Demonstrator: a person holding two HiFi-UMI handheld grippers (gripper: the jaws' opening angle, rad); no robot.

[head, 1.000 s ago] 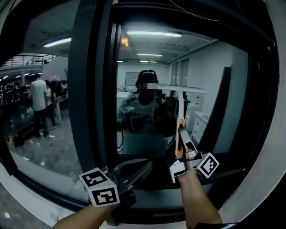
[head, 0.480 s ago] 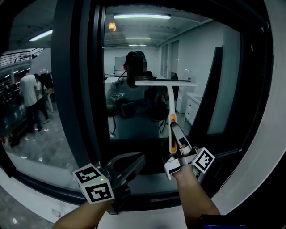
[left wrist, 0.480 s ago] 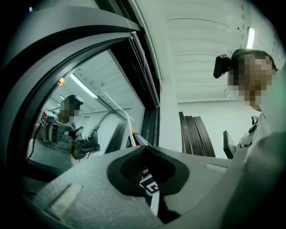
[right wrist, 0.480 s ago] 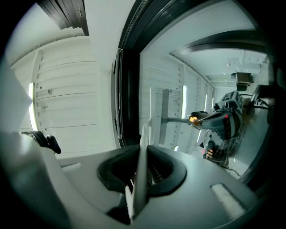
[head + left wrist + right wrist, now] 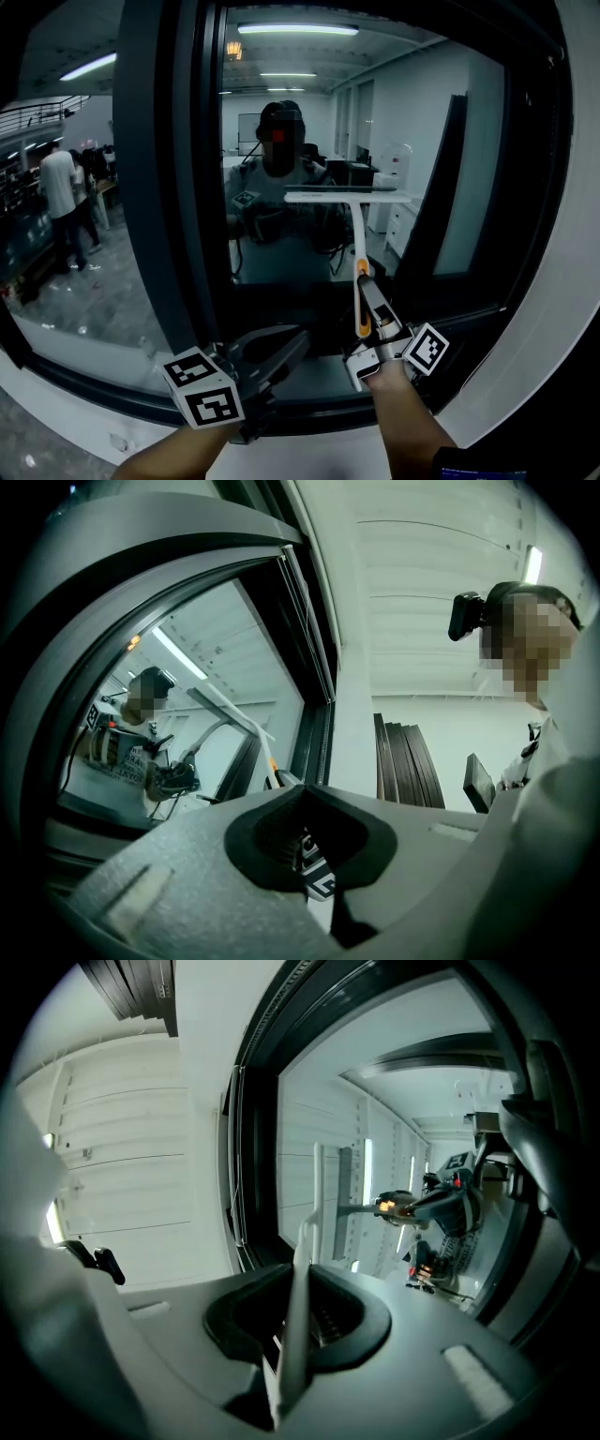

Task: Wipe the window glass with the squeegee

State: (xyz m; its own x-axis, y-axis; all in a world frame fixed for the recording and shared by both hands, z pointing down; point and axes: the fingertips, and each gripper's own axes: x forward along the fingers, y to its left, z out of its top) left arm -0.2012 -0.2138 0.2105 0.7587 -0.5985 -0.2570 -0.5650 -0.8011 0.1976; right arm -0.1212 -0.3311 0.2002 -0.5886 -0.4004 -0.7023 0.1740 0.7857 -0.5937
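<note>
- Squeegee: centre of the head view, upright, its white blade level across the top and apparently against the window glass; the orange-tipped handle runs down into the right gripper.
- Right gripper: jaws clamped on the lower end of the handle, which shows as a pale bar between them.
- Left gripper: lower centre-left, jaws closed together on nothing.
- Risk: the grip sits far from the blade, so uneven pressure could tilt one end off the glass and leave streaks, or twist the handle in the jaws.
</note>
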